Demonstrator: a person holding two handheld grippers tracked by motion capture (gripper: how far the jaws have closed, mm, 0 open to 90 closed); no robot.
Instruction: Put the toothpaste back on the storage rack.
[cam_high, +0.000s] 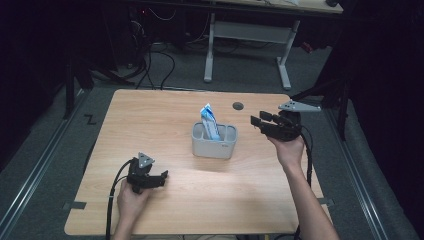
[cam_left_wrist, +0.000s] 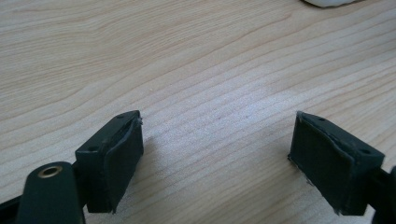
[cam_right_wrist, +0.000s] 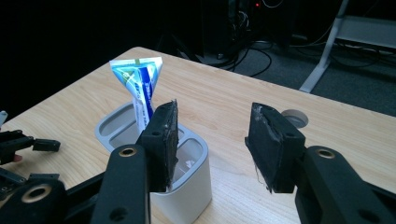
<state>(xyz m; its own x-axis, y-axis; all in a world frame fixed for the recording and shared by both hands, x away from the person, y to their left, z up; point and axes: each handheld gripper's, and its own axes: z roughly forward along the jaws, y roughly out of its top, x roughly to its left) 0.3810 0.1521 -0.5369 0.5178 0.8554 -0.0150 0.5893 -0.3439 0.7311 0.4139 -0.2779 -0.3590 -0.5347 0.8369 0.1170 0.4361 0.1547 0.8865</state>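
A grey holder (cam_high: 214, 142) with several compartments stands at the middle of the wooden table (cam_high: 165, 110). A blue and white toothpaste tube (cam_high: 210, 121) stands upright in it, crimped end up; the right gripper view shows the tube (cam_right_wrist: 139, 83) in the holder (cam_right_wrist: 187, 186). My right gripper (cam_high: 257, 122) hovers open just right of the holder, above the table, jaws pointing left with nothing between them. My left gripper (cam_high: 163, 176) rests low at the front left, open over bare wood (cam_left_wrist: 215, 135).
A round cable hole (cam_high: 238, 106) lies in the table behind the holder. A white desk frame (cam_high: 245, 35) and cables stand on the floor beyond the table's far edge. Dark floor surrounds the table.
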